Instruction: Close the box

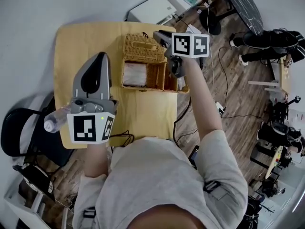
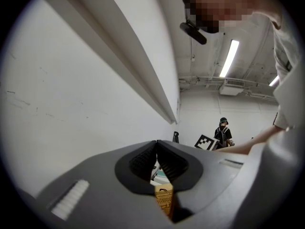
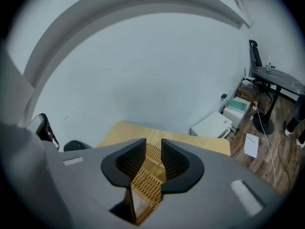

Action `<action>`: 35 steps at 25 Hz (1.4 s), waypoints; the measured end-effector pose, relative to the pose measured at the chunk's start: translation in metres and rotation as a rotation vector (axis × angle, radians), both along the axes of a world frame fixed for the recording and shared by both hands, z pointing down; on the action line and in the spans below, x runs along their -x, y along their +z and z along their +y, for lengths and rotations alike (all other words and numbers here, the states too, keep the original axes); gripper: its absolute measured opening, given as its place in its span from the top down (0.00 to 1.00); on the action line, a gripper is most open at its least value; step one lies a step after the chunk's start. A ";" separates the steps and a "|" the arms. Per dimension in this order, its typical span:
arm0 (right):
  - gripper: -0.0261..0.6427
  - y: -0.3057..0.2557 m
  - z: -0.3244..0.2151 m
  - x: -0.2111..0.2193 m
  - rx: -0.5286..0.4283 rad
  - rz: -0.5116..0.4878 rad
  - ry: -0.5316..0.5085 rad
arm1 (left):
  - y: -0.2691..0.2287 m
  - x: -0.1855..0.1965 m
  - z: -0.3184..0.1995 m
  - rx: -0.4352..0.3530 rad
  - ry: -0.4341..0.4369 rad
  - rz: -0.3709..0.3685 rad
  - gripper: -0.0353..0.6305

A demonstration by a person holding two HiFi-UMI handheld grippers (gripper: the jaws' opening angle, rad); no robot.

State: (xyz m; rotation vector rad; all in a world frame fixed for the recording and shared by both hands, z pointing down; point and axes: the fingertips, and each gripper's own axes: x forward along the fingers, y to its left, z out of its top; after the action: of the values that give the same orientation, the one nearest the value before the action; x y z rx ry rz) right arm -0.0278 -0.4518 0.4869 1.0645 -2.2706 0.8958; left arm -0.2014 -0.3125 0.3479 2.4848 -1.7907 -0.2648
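Box [image 1: 143,87] open on the worktop [image 1: 81,42], its lid [image 1: 143,46] laid back behind it.
Right gripper [image 3: 153,144] stands spread about the lid's right edge; best to pinch firmly, then swing it forward in one arc. Left gripper [image 2: 156,144] is pressed together, empty. One box, one lid, one bottle [image 1: 55,119], two grippers.

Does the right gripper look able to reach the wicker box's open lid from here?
Likely yes: the right gripper sits at the right end of the lid, jaws apart, with nothing blocking it.
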 end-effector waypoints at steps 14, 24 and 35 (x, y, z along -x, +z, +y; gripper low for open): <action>0.83 0.068 -0.041 0.010 0.212 0.067 -0.040 | 0.016 0.007 -0.015 0.035 -0.027 -0.002 0.86; 0.83 0.104 -0.053 0.021 0.301 0.167 -0.108 | 0.031 0.016 -0.021 0.069 -0.053 0.008 0.86; 0.83 0.138 -0.058 0.020 0.380 0.290 -0.123 | 0.038 0.029 -0.023 0.080 -0.078 -0.002 0.86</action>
State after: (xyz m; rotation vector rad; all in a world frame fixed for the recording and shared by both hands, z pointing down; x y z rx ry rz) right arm -0.0479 -0.5096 0.6253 0.8154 -1.8153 0.9985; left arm -0.2302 -0.3354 0.3856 2.3669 -1.8627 -0.1910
